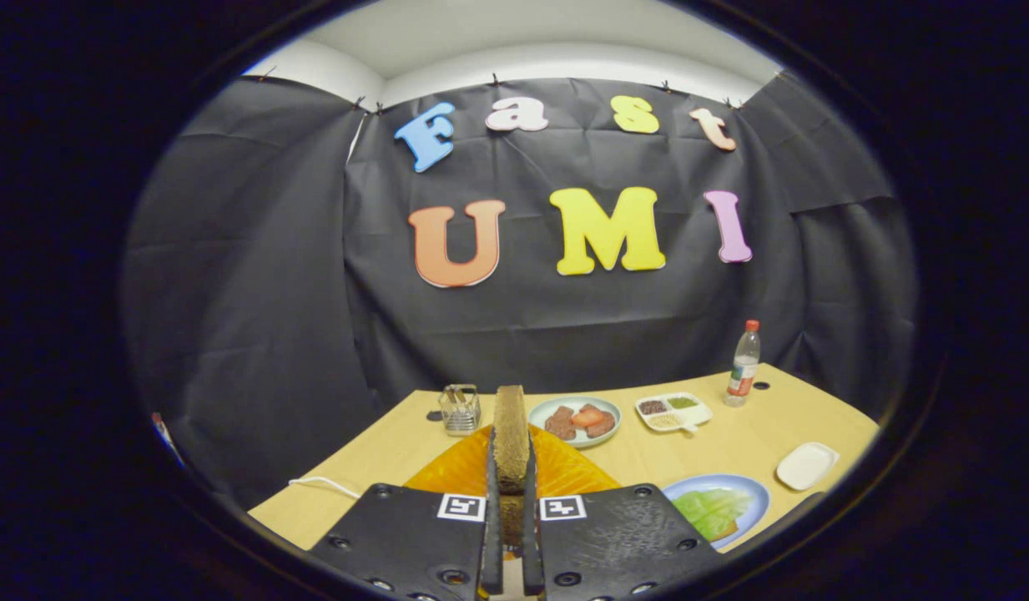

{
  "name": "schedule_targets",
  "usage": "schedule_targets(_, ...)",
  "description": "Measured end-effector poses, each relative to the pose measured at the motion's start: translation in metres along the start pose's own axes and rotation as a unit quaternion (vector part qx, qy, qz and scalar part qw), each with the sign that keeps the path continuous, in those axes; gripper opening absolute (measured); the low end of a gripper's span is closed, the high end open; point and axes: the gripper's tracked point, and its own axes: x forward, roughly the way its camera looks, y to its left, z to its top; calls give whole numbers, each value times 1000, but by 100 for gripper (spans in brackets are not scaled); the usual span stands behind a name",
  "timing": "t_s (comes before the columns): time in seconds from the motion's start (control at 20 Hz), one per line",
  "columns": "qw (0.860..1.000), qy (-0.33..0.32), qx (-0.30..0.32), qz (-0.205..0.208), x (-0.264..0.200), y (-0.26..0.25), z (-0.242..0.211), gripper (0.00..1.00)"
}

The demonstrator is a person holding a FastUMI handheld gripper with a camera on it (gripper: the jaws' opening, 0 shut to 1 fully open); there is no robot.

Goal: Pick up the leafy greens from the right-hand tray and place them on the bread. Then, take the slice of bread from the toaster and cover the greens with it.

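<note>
A wide tan table (731,442) fills the booth floor w/ dishes spread across it. Nearest, the gripper (511,509) has both fingers pressed on a slice of bread (511,434), held upright on edge, its top poking up above the fingertips. Below and beyond it sits an orange mat (564,472). Just right of the fingers, a blue plate (752,497) carries the leafy greens (710,509), already lying over what looks like a bread slice underneath. So step 1 reads as done; the covering step is in hand. Next move prob. calls for swinging right, tipping the slice flat, and lowering it square over the greens before letting go. Farther back: a round plate (612,409) w/ reddish-brown meat pieces, a divided tray (702,413) w/ dark, green and pale fillings, a small wire rack (460,409), a bottle (744,367), and an empty white dish (806,466).
</note>
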Motion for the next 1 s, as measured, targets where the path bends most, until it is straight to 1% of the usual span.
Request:
schedule_targets(0.1,1000,-13,6,-1,-12,-8,14,9)
schedule_targets(0.25,999,-27,25,-5,-26,-33,30,9)
schedule_targets(0.45,999,-32,31,-3,-36,-73,34,9)
schedule_targets(0.5,999,-34,37,5,-39,-78,32,9)
schedule_targets(0.6,998,-34,43,6,-42,-102,27,9)
schedule_targets(0.75,998,-33,52,-10,-39,-135,12,9)
schedule_targets(0.85,997,-31,61,-24,-33,-153,-6,9)
schedule_targets(1.0,996,-11,75,-43,-21,-173,-42,9)
